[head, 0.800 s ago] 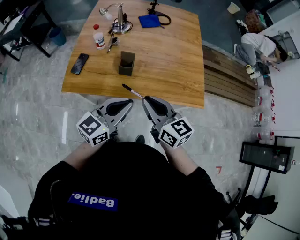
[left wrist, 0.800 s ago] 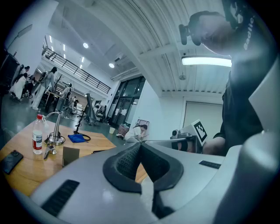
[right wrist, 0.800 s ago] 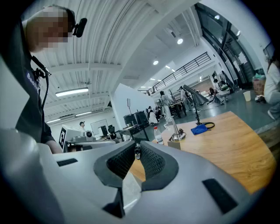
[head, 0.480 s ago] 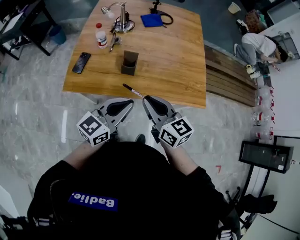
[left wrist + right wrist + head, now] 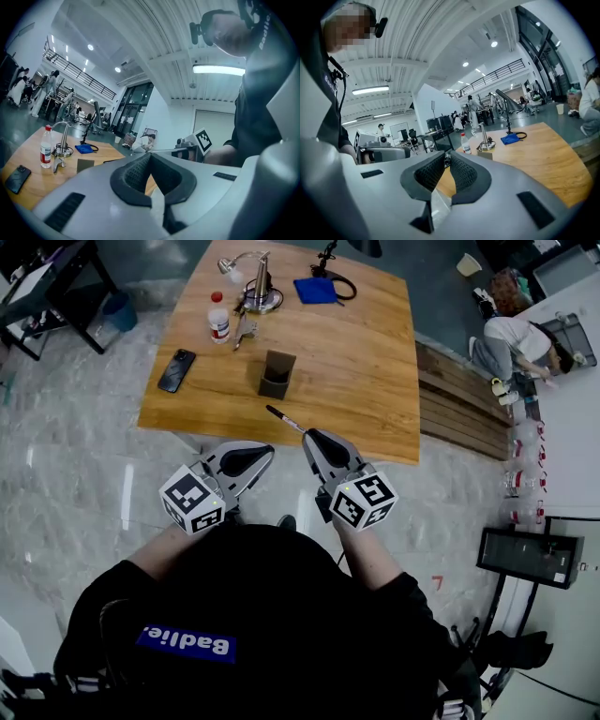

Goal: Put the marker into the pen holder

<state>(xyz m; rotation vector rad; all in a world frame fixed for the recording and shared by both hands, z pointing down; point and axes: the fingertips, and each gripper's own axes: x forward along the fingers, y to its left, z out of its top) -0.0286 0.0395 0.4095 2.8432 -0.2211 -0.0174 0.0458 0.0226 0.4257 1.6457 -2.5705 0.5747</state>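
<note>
A: Right, closest in, the left gripper [image 5: 266,453] has its jaws pressed together with nothing between them, just beside the right gripper [image 5: 307,436].

B: And the right one pinches the marker [image 5: 284,419] by its end, the rest poking out over the table's [image 5: 375,381] near edge.

A: The holder [image 5: 277,374] stands near the tip, apart from it. Farther back: phone [image 5: 176,370], bottle [image 5: 218,317], cloth [image 5: 316,291].
</note>
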